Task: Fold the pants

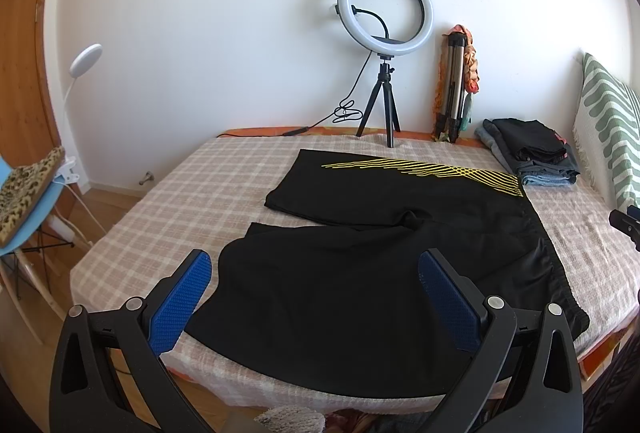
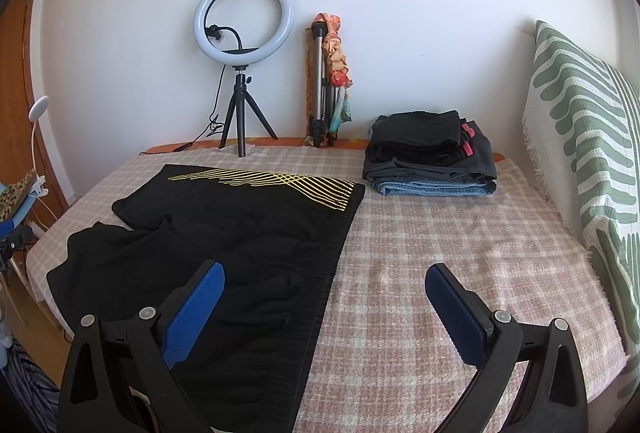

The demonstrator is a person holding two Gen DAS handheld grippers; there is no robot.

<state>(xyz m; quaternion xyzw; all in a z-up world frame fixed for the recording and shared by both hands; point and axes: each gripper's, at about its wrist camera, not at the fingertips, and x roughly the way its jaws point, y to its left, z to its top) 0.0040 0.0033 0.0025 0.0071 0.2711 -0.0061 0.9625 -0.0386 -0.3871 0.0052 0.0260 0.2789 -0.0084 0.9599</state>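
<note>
Pants [image 1: 360,273]: black, yellow line pattern along the far leg; spread flat on the bed [image 2: 440,273], legs pointing left, waistband to the right, near leg rumpled.
Step, as judged: none folded yet; start of the fold.
Next move, as judged: pinch the near leg's hem and the waistband, carry them over the far leg.
Left claw [image 1: 316,297]: spread, empty, above the near leg.
Right claw [image 2: 324,309]: spread, empty, over the waistband edge.
Folded clothes stack [image 2: 432,161]: far right.
Writing, brands: none legible.
</note>
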